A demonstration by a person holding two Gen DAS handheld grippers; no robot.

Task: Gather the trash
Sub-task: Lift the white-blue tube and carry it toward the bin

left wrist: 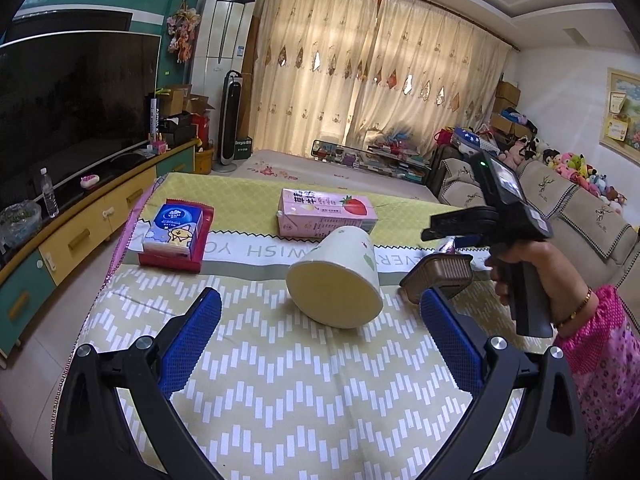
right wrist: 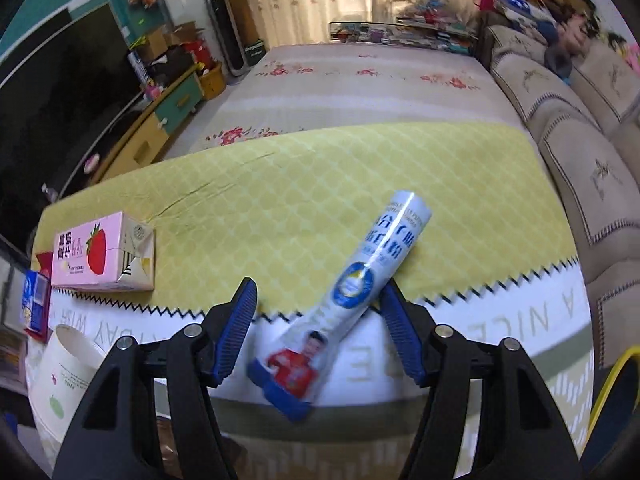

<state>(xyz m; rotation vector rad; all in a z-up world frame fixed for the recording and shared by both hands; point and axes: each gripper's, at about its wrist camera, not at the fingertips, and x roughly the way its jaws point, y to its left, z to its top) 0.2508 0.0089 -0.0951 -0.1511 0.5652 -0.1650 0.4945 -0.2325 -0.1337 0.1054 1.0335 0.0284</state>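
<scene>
A cream paper cup [left wrist: 338, 280] lies on its side on the patterned tablecloth [left wrist: 280, 380], just ahead of my open left gripper [left wrist: 320, 312]. A pink strawberry milk carton [left wrist: 326, 214] lies behind it, and it also shows in the right wrist view [right wrist: 102, 258]. A brown plastic tray [left wrist: 438, 276] sits to the cup's right, under the right gripper's body [left wrist: 504, 216]. My right gripper [right wrist: 320, 300] is open, and a white-and-blue sachet [right wrist: 348, 300] lies slanted between its fingers, resting against the right one. The cup [right wrist: 64, 376] shows at lower left there.
A blue tissue pack on a red box [left wrist: 176, 236] lies at the table's left. A TV cabinet [left wrist: 80, 232] stands to the left, a sofa [left wrist: 576, 208] to the right. A yellow-rimmed bin [right wrist: 616, 392] shows at the right edge.
</scene>
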